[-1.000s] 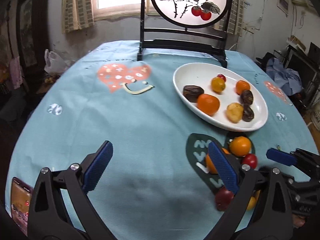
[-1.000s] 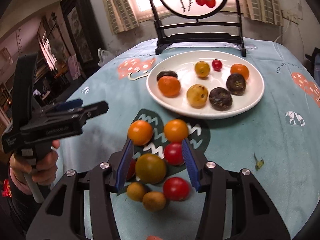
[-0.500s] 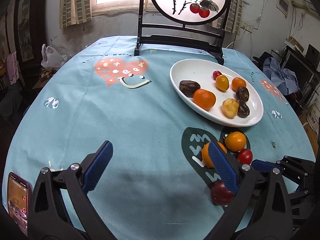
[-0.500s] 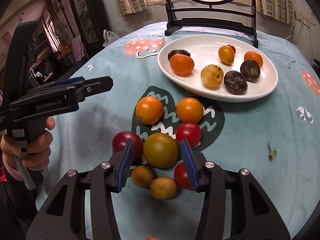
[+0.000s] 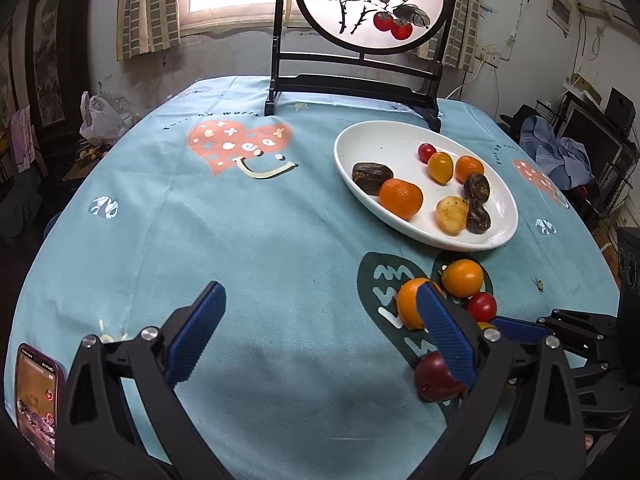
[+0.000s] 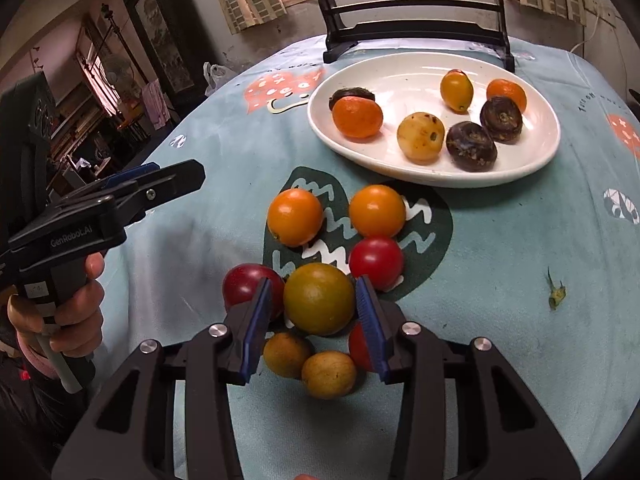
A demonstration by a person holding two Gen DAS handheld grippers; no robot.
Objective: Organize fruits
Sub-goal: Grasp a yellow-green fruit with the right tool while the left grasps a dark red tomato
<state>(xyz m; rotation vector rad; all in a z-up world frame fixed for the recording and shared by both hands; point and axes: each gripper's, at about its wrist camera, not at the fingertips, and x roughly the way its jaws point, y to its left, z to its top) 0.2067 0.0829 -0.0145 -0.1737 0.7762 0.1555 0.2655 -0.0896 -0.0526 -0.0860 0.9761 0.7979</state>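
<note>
Right gripper (image 6: 316,312): blue pads sit on either side of a greenish-orange tomato (image 6: 319,298). Both pads look to be at the fruit's flanks, but actual contact cannot be confirmed; a thin gap may remain on each side. The jaws are part-way apart, not clamped on anything that can be verified.

Loose fruit lies on the teal tablecloth (image 6: 520,240) around that tomato:
- dark red plum (image 6: 246,286), partly behind the left pad
- red tomato (image 6: 376,262), just beyond the right pad
- second red fruit (image 6: 356,346), mostly hidden by the right pad; type unclear
- two small brownish-yellow fruits (image 6: 328,374), touching each other, directly under the gripper
- two orange tomatoes (image 6: 295,217) farther out, on the dark green print

White oval plate (image 6: 404,68) beyond the pile holds a tangerine (image 6: 357,117), a dark fruit largely hidden behind it, a spotted yellow fruit (image 6: 421,136), two dark brown wrinkled fruits (image 6: 472,146), a yellow-orange oval fruit (image 6: 456,90) and a second tangerine at the far side. A small red fruit shows only as a sliver behind the oval one.

Left gripper (image 5: 318,330): jaws wide apart, nothing between them, over bare cloth well left of the pile. Its right pad covers part of an orange tomato and the plum in its own view.

A phone (image 5: 38,404) at the lower left edge is cut off by the frame. The painted round screen (image 5: 376,4) stands behind the plate.
</note>
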